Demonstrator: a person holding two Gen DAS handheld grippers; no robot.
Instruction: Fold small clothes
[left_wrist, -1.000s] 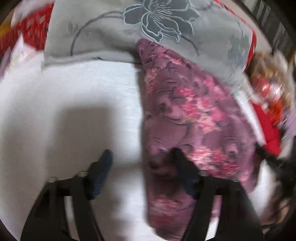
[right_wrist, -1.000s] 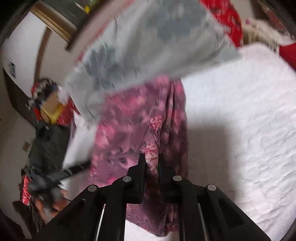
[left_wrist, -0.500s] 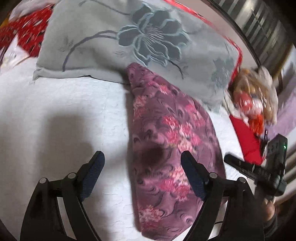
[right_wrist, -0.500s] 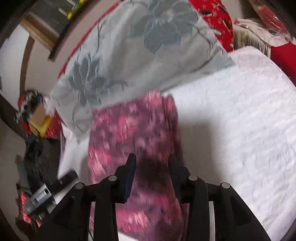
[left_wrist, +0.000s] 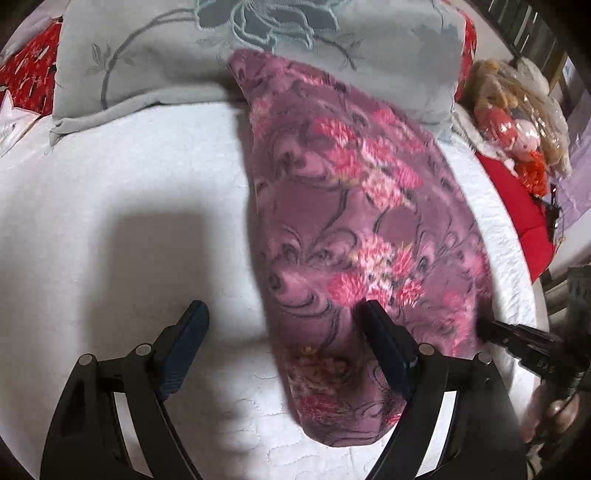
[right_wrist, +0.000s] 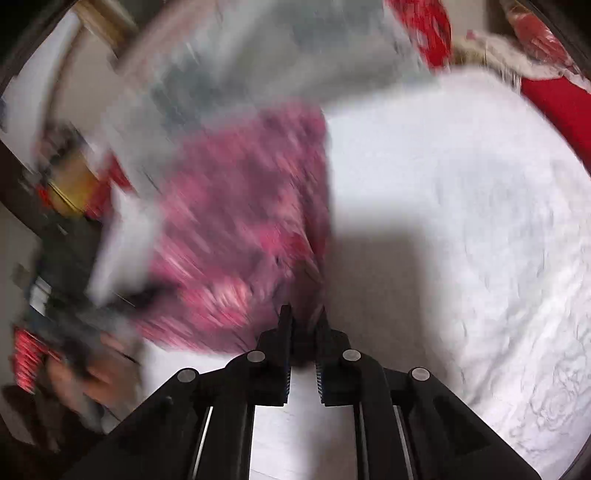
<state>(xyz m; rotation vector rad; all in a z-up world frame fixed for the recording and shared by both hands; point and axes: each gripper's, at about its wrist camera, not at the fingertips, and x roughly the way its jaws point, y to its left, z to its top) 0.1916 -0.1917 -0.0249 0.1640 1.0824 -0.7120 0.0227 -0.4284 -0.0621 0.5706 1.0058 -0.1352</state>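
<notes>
While the left hand-held gripper (left_wrist: 280, 325) gaped over the purple garment (left_wrist: 354, 229), the right hand-held gripper (right_wrist: 303, 320) seemingly pinched its edge, needing a fold-over.

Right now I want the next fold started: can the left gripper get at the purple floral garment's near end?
Probably yes. The left gripper is open, and the purple floral garment lies flat on the white bedcover with its near end between the fingers; nothing covers it there.
</notes>
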